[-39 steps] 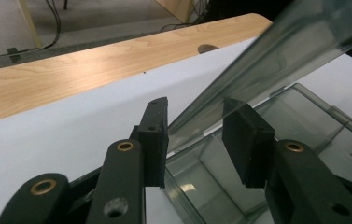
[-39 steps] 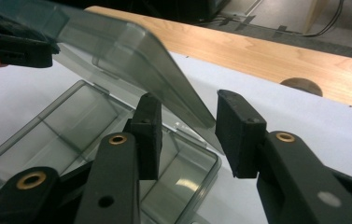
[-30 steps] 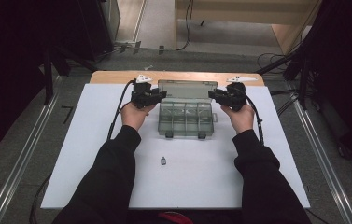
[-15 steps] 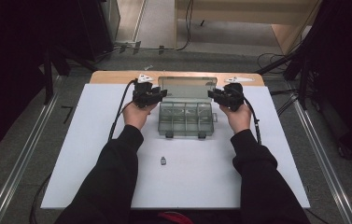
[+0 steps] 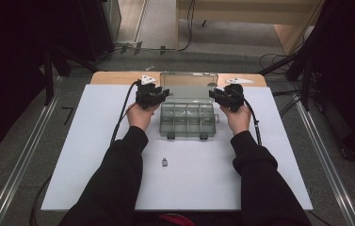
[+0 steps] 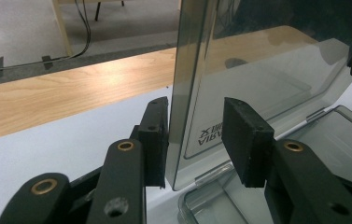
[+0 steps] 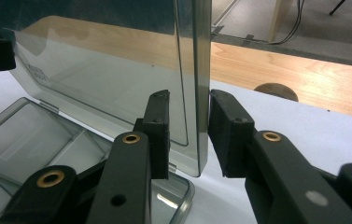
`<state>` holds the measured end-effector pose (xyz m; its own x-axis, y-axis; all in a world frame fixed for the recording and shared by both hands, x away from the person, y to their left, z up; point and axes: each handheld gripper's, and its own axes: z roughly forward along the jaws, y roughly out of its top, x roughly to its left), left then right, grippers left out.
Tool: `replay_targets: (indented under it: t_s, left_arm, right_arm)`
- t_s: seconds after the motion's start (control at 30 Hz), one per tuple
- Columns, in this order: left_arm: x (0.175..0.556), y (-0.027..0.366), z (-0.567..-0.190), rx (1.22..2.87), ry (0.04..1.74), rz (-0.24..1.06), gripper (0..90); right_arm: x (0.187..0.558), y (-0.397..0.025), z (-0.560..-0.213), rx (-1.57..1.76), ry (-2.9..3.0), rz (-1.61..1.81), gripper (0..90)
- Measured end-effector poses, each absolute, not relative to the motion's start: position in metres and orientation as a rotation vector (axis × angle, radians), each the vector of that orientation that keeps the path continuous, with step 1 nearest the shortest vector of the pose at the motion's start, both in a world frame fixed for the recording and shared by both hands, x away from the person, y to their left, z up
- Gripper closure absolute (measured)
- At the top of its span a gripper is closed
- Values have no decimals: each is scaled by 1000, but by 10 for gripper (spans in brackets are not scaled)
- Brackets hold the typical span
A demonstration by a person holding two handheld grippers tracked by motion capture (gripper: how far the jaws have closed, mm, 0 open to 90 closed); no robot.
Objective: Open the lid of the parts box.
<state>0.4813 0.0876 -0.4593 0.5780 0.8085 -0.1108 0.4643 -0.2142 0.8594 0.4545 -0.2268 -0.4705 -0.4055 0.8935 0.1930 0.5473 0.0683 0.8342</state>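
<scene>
- Sleeves come first: two dark sleeves reach in from the bottom of the high view, with a bare hand at the end of each one.
- Small grey piece [image 5: 165,162] lies alone on the white tabletop [image 5: 71,155], between the two arms and well apart from the box.
- See-through box [image 5: 187,120] sits on the tabletop past that piece, in the middle, with its little sections showing (what is inside is too small to tell).
- Lid [image 5: 188,85] of the box stands up almost straight from the far edge of the box.
- Left tool [image 5: 152,95] is at the left edge of the lid. In the left gripper view its jaws sit on either side of the lid [image 6: 220,84]. One pad is just beside the lid edge and the other has a gap, so the jaws are apart and not squeezing.
- Right tool [image 5: 226,96] is at the right edge of the lid. In the right gripper view its jaws stand around the lid edge [image 7: 197,93], close on both sides with thin gaps, so they are apart too.
- Brown wood strip [image 5: 114,77] runs along the far side of the tabletop, behind the lid.
- Grey floor with black cables [image 5: 184,28] lies beyond that.
</scene>
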Motion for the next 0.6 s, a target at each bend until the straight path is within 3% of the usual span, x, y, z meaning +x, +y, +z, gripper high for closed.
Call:
replay_targets:
  t_s: [0.6]
  left_arm:
    - [490, 82, -475, 1830, 1056, 475, 610]
  right_arm:
    - [461, -224, -482, 1462, 1945, 1270, 675]
